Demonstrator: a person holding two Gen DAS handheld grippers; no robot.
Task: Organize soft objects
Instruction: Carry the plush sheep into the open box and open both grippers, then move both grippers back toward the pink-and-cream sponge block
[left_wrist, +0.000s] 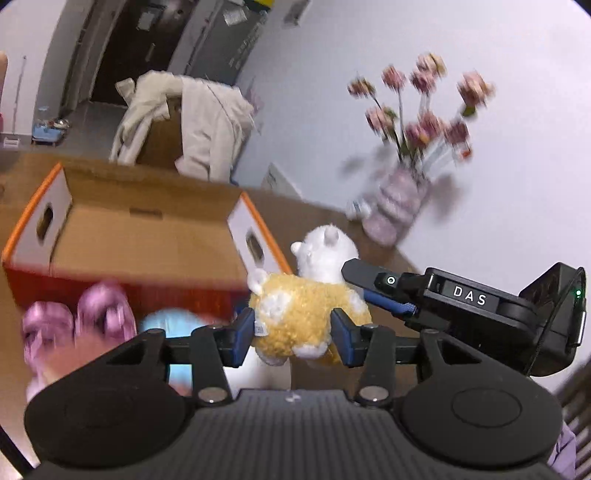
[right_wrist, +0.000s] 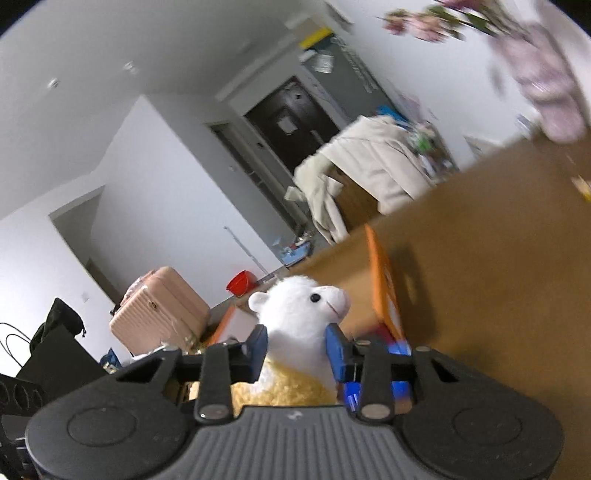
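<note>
So you've got the plush alpaca (left_wrist: 310, 317) pinched from both ends at once. Your left gripper (left_wrist: 293, 334) has its blue pads pressed into the yellow woolly body, jaws only partly closed because the toy fills the gap. Your right gripper (right_wrist: 297, 350) is clamped on the white neck just under the head, pads squeezing the fur on both sides; from the left wrist view you can see it coming in from the right side.

The alpaca is up off the wooden table (left_wrist: 384, 254), hanging between the two grippers, just in front of the open cardboard box (left_wrist: 147, 236) with the orange edges. Down to the left on the table there's a pair of pink fuzzy slippers (left_wrist: 74, 321) and something light blue (left_wrist: 173, 325) next to them, too blurred to tell what it is. A vase of pink flowers (left_wrist: 399, 206) stands further back by the wall.
</note>
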